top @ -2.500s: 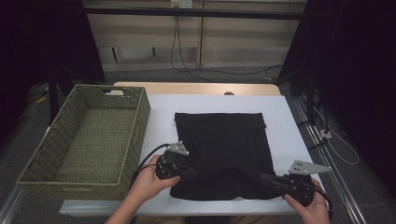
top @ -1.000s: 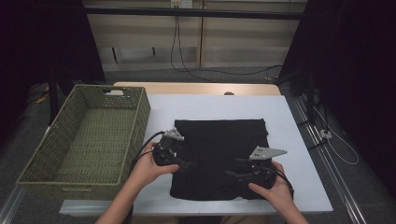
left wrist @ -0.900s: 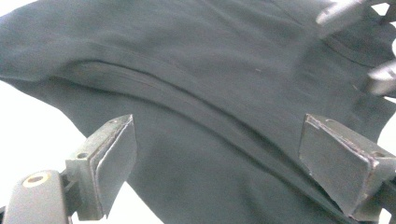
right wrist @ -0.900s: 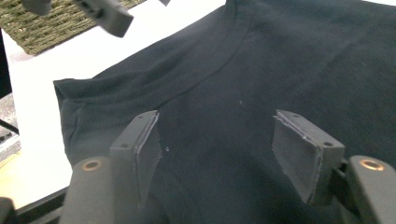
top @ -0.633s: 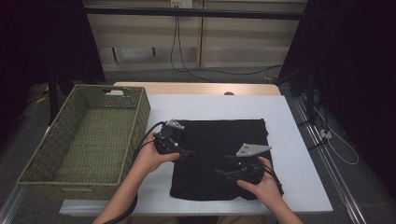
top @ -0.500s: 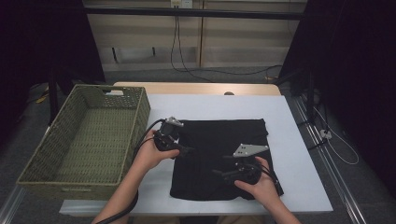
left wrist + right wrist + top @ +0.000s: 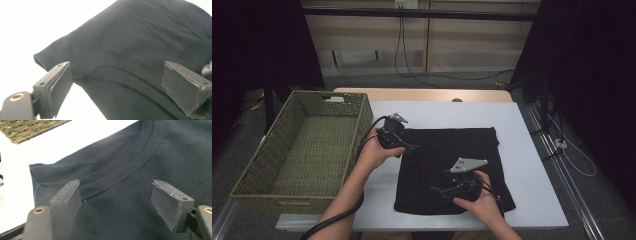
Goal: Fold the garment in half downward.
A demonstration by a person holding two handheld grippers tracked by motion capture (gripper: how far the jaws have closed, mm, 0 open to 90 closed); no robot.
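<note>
Right gripper (image 7: 438, 190) is held over the folded black shirt (image 7: 452, 167) on the white table (image 7: 532, 150), jaws just widened, gripping nothing. Left gripper (image 7: 412, 148), spread and empty, is nearer the shirt's left edge; basket (image 7: 307, 150) lies leftward.

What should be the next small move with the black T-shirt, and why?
Probably lower the left gripper onto the folded left edge of the black T-shirt and close on it. Both grippers are open with no cloth between the fingers; the right gripper, whose fingers have just been opening, hovers over the collar. The wicker basket waits beside the shirt.
</note>
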